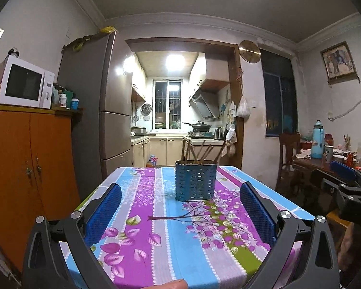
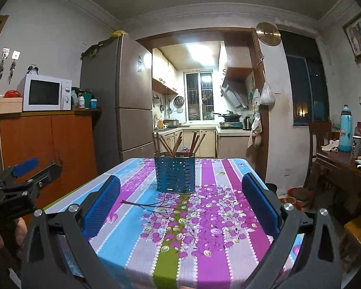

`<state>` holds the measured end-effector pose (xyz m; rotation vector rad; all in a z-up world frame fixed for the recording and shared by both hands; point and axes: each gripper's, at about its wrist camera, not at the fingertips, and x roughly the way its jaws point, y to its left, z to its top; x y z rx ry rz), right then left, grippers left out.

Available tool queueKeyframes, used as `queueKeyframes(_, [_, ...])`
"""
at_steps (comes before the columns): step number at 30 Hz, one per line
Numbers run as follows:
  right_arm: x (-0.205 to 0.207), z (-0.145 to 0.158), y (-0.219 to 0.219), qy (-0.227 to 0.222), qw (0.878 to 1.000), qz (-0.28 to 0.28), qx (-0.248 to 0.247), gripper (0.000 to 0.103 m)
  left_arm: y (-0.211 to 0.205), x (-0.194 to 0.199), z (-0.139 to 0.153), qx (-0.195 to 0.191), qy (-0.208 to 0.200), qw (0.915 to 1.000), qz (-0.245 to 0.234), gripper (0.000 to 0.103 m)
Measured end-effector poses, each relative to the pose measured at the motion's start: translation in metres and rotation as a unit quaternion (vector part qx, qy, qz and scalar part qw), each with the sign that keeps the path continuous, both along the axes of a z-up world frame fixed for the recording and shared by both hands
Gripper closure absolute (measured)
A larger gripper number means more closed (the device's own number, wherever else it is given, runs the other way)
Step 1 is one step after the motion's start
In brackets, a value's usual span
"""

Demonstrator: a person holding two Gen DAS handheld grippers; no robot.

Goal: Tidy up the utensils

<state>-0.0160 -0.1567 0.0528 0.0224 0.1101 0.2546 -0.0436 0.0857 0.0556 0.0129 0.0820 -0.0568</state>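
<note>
1. Chopsticks (image 1: 196, 151) are seen in the left wrist view standing bundled in a blue perforated holder (image 1: 195, 180), which is set upright on the worktop (image 1: 142, 207) toward its far half, near the middle; the brown sticks lean at different angles and rise above the holder's rim. The worktop is covered by a cloth striped in blue, purple and grey with a flower print. The left tongs (image 1: 180, 204) are held wide above the near part of the cloth, with nothing between the blue pads (image 1: 103, 213), and the holder is framed between them, well apart from both. The right tongs (image 1: 344, 172) are seen at the right edge, off the worktop's side; how wide they stand cannot be told from here. A fingertip (image 1: 173, 284) is caught at the bottom edge. A white microwave (image 1: 24, 84) is seen on an orange cabinet (image 1: 29, 163) at the left, beside a tall fridge (image 1: 103, 101)

2. In the right wrist view the same chopsticks (image 2: 178, 142) are seen in the holder (image 2: 175, 173), upright on the cloth-covered worktop (image 2: 204, 216). The right tongs (image 2: 180, 201) are spread wide and hold nothing, the holder lying ahead of them and slightly left of centre, untouched. The left tongs (image 2: 32, 167) are seen at the left edge beyond the worktop's side, gripped by a hand (image 2: 19, 228); their gap is not clearly shown from this side. A blue flask (image 2: 345, 130) is seen on a dark wooden table (image 2: 339, 166) at the right
</note>
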Motion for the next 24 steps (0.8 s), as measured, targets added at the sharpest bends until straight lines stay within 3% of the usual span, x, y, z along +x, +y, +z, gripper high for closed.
queueKeyframes(24, [-0.014, -0.004, 0.002, -0.008, 1.0, -0.004, -0.007, 0.005, -0.019, -0.013, -0.003, 0.008, -0.006, 0.9999, -0.003, 0.005])
